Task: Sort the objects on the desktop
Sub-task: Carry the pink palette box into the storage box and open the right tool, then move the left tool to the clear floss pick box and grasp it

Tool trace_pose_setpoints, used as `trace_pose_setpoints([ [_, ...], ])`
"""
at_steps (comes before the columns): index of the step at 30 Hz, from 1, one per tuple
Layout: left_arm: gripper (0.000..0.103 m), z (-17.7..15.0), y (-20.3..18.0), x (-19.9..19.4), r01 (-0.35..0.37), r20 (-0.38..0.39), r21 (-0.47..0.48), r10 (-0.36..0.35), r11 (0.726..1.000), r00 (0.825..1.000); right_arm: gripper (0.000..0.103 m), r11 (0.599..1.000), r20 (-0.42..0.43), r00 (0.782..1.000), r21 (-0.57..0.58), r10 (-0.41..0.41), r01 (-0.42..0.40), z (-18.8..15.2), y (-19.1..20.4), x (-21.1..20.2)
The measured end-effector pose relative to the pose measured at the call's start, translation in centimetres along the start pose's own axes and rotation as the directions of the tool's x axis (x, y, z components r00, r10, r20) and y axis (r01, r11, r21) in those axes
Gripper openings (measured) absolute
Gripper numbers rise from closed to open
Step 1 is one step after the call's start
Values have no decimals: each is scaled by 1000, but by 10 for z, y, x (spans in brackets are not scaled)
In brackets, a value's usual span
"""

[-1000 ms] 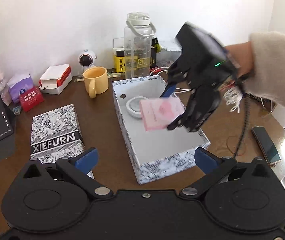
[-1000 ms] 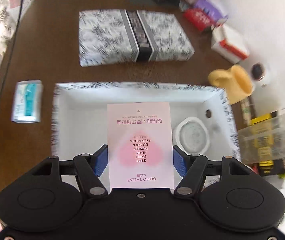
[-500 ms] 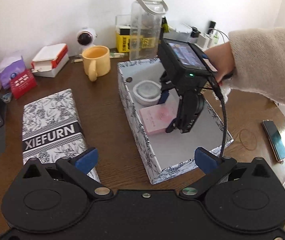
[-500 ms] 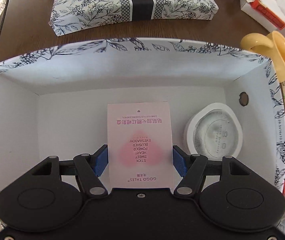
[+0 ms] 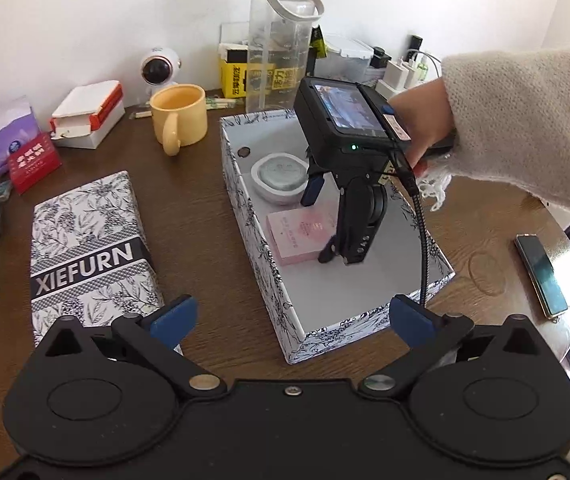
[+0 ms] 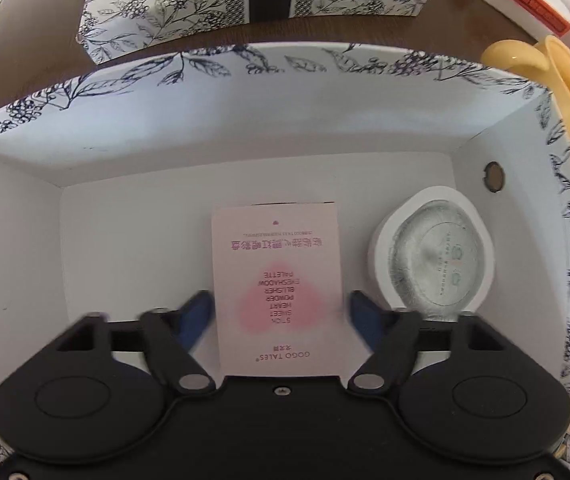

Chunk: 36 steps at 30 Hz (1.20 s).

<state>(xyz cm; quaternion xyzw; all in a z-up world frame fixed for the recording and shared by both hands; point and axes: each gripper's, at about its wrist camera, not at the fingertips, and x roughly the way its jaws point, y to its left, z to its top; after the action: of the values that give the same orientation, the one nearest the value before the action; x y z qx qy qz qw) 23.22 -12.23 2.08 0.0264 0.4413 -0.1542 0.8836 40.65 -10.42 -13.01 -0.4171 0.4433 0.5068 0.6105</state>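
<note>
The left tool (image 5: 291, 318) hangs over the bench (image 5: 205, 184) with its blue fingers spread wide and nothing between them, just short of the near corner of the open box (image 5: 297, 320). Inside that box the right tool (image 6: 279, 312) points down at the pink carton (image 6: 277, 280), which lies flat on the box floor; its fingers, blurred, stand a little off the carton's two sides, so it has let go. Beside the carton, toward the far end, sits a round white case (image 6: 431, 256). Past the box stand a yellow mug (image 5: 179, 118) and a clear bottle (image 5: 279, 40).
</note>
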Motion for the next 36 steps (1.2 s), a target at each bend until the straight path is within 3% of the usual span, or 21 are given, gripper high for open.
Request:
trace_pose_setpoints([
  [3,103,-1,-4,-7,-19,15,-6,19,1000,1000,87,1000,-2,1000,24,12,-12,-2,2,-6],
  [12,103,-13,-27,-33,-123,36,15,122,992,992,100,994,84,994,91,-71,63,-9,14,-58],
  [19,103,-31,-53,-63,-229,59,49,226,972,972,102,971,216,958,191,-187,147,-28,39,-127],
  [28,103,-55,-63,-91,-237,60,82,232,968,971,102,961,339,908,206,-246,183,-58,109,-189],
  [36,103,-69,-37,-88,-168,43,164,163,972,986,102,950,389,885,269,-257,157,-72,177,-199],
])
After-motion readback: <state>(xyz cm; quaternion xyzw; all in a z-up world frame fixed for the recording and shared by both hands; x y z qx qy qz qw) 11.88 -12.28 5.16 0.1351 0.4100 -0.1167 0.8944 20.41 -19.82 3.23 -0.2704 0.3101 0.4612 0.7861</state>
